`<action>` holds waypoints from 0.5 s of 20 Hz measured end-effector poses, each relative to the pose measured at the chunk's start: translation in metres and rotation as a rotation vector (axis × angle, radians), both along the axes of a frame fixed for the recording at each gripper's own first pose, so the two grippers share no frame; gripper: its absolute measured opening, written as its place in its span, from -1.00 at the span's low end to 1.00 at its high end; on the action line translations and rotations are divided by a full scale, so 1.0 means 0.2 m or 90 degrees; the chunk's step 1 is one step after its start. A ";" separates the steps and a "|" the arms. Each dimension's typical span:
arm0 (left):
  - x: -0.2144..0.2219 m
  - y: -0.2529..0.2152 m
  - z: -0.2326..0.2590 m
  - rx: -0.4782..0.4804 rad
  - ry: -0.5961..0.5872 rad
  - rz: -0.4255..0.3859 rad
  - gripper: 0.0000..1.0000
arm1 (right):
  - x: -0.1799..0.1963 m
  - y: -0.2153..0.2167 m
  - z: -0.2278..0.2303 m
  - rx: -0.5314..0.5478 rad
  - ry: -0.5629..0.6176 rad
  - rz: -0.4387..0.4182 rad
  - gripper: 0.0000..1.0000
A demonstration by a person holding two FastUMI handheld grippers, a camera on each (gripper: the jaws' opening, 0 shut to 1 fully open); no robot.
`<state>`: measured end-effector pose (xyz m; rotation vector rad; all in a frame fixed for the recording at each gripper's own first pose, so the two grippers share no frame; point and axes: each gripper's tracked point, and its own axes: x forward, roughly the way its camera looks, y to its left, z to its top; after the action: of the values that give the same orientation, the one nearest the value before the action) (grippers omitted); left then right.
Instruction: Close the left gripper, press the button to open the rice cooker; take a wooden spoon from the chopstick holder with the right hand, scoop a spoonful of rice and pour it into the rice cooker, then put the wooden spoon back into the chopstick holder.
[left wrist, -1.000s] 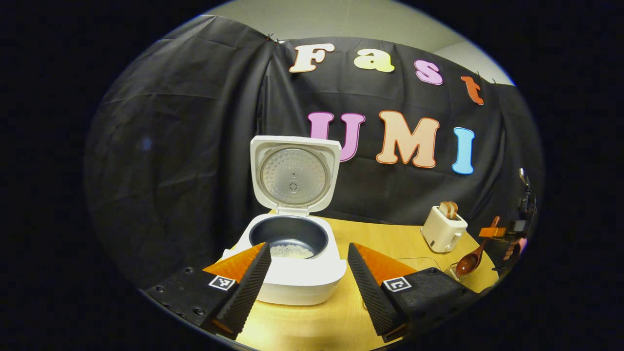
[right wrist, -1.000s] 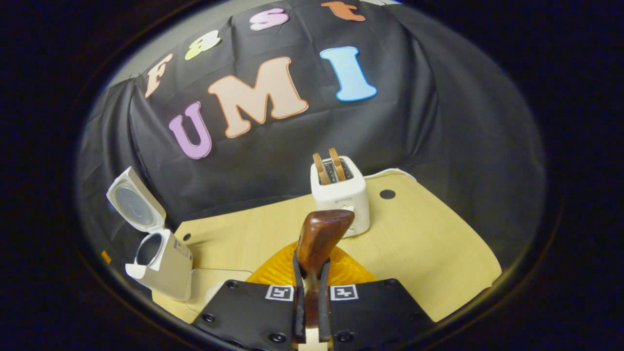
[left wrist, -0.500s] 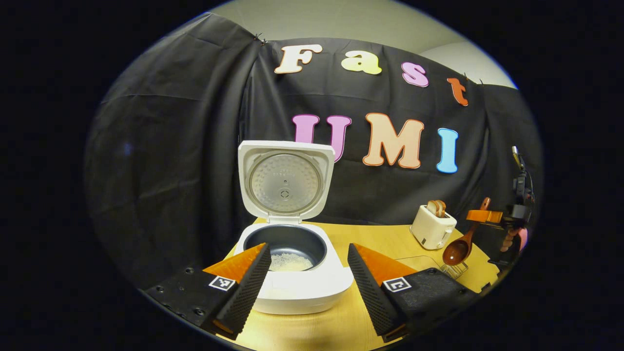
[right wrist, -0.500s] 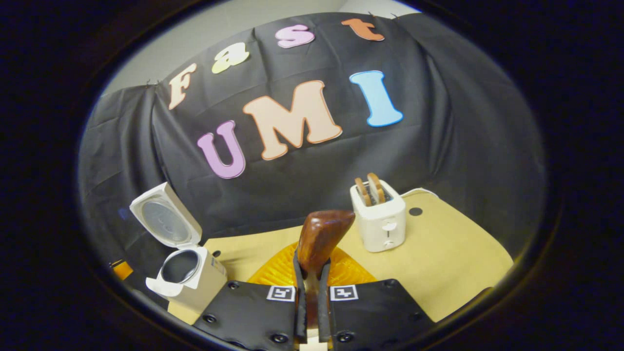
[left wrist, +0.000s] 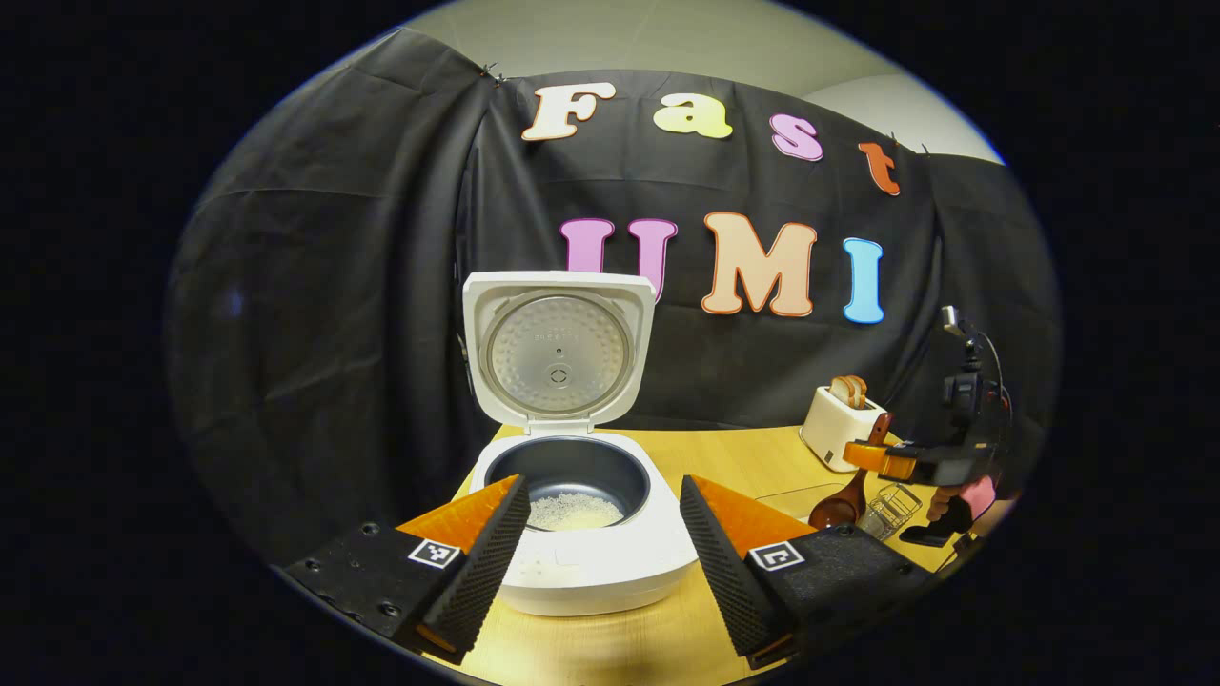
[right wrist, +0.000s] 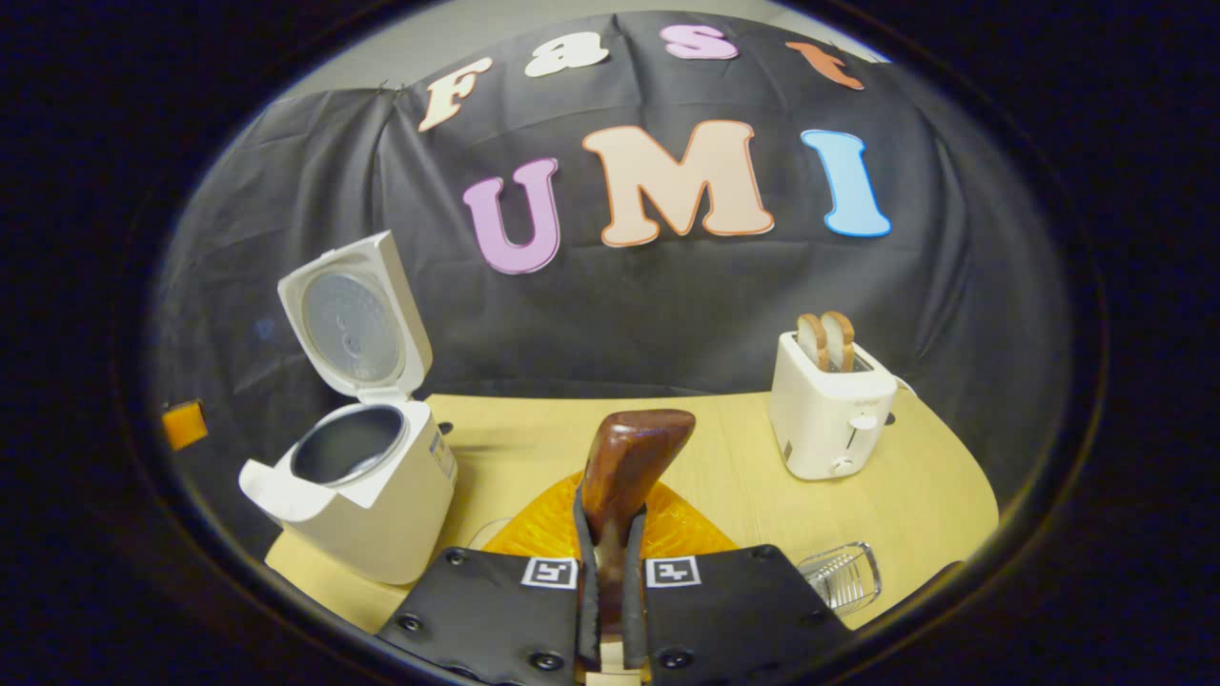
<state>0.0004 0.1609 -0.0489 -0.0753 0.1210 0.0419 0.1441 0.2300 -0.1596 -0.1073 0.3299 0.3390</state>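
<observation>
Worktop [right wrist: 724, 448] of pale wood carries everything, with the booth's black cloth wall close behind its far edge. Its right and near edges curve round in the right gripper view, and a broad bare stretch lies between the cooker and the toaster.

The cooker [left wrist: 596, 562] stands at the worktop's left end, near the left edge, lid [left wrist: 558, 348] upright and fully open. Its dark inner pot [left wrist: 567, 469] holds a thin layer of white rice [left wrist: 575, 513] on the bottom, leaving most of the pot's depth free. In the right gripper view the cooker [right wrist: 367, 500] sits well to the left.

The toaster [right wrist: 831, 410] stands toward the back right, with two slices of bread [right wrist: 827, 341] upright in its slots.

The holder [right wrist: 841, 576], a small wire basket, sits at the near right edge of the worktop, in front of the toaster and well apart from the cooker; what it holds cannot be made out.

The left gripper [left wrist: 602, 534] hangs released just in front of the cooker, fingers well apart on either side of the pot's front rim, touching nothing.

The right gripper [right wrist: 610, 572] is clenched on the spoon [right wrist: 624, 467], both fingers pressing the handle. In the left gripper view the right gripper [left wrist: 905, 464] shows at far right, held by a hand [left wrist: 965, 495], with the spoon [left wrist: 843, 505] hanging bowl downward just beside the holder [left wrist: 891, 510].
</observation>
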 end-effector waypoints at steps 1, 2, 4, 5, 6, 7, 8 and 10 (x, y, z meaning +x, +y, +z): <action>0.00 0.00 0.00 -0.002 -0.002 -0.004 0.87 | 0.00 0.00 -0.04 -0.018 0.003 0.002 -0.74; 0.00 0.00 0.00 -0.004 0.000 -0.006 0.87 | 0.00 -0.01 -0.09 -0.038 0.003 0.004 -0.74; 0.00 0.01 -0.01 -0.006 0.003 -0.007 0.87 | 0.00 -0.03 -0.17 -0.077 0.008 0.002 -0.76; 0.01 0.01 -0.02 -0.005 0.004 -0.007 0.87 | -0.01 -0.03 -0.20 -0.084 0.015 0.003 -0.78; 0.01 0.01 -0.02 -0.004 0.005 -0.007 0.87 | -0.01 -0.01 -0.20 -0.074 0.015 0.003 -0.78; 0.01 0.01 -0.03 -0.003 0.007 -0.007 0.87 | -0.01 0.00 -0.22 -0.067 0.022 -0.001 -0.78; 0.01 0.01 -0.03 -0.003 0.009 -0.009 0.87 | -0.02 0.01 -0.22 -0.054 0.030 -0.005 -0.78; 0.02 0.00 -0.03 -0.003 0.008 -0.012 0.87 | -0.05 0.04 -0.25 -0.014 0.060 -0.013 -0.78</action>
<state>0.0049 0.1611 -0.0541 -0.0786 0.1347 0.0227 0.1349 0.2381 -0.2101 -0.1104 0.4274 0.3206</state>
